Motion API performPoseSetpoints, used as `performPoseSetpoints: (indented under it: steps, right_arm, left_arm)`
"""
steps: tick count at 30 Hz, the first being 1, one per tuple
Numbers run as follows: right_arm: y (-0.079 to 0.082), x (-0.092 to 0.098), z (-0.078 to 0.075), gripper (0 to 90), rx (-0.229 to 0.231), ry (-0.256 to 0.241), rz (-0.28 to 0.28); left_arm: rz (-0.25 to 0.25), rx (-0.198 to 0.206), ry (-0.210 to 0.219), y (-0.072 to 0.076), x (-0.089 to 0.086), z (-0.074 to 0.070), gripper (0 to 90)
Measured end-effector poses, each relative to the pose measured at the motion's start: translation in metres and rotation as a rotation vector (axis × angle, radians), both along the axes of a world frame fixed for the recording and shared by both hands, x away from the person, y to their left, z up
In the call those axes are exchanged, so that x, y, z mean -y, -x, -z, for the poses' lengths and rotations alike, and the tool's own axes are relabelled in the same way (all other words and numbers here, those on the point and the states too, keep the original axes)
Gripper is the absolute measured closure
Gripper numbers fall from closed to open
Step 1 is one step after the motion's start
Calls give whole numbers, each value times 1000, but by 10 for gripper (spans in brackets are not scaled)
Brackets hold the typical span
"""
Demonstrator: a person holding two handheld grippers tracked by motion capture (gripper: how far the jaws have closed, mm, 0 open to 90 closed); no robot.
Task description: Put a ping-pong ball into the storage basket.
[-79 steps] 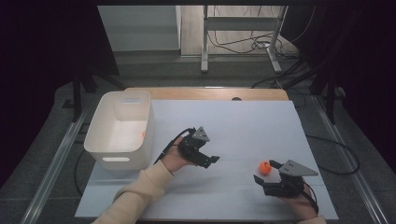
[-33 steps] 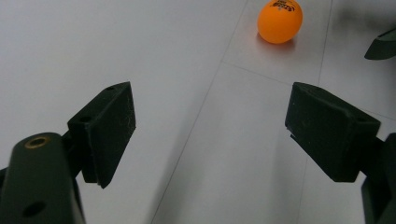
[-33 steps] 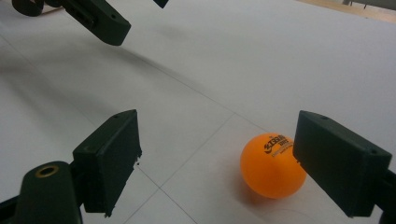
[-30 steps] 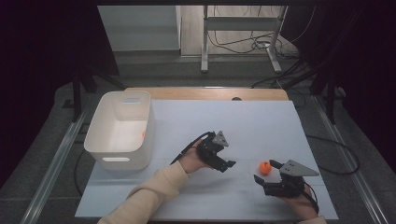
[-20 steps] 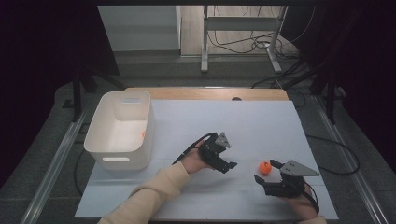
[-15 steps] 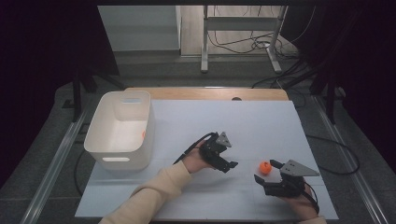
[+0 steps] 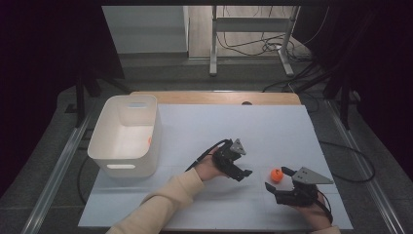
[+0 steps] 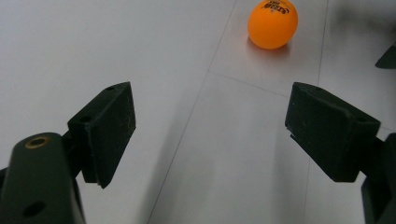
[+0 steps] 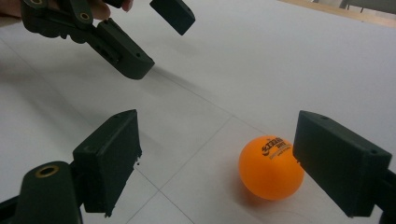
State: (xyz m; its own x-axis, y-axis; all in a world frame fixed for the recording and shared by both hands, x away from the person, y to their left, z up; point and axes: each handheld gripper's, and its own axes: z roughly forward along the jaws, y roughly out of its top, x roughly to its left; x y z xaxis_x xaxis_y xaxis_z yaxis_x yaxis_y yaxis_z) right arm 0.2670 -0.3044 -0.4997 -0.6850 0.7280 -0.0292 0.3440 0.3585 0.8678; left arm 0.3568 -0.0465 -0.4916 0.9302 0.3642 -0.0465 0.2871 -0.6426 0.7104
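Black print on the orange ball (image 9: 271,167), seen in the right gripper view: a short curved line of small capitals beside a small mark, too blurred to spell out with any certainty. Same print at the top of the ball (image 8: 272,22) in the left gripper view, cut by the frame edge and likewise unreadable. No lettering legible on that ball (image 7: 276,174) from the high view. Nothing readable on the white bin (image 7: 108,146), the white table sheet (image 7: 234,126) or the black jaws.
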Motion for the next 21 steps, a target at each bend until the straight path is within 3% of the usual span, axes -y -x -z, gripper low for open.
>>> performPoseSetpoints:
  steps: [21]
  right_arm:
    - [0, 1, -1, 156, -3, -9, 3]
  left_arm:
    - [30, -21, 2, 0, 19, 6, 172]
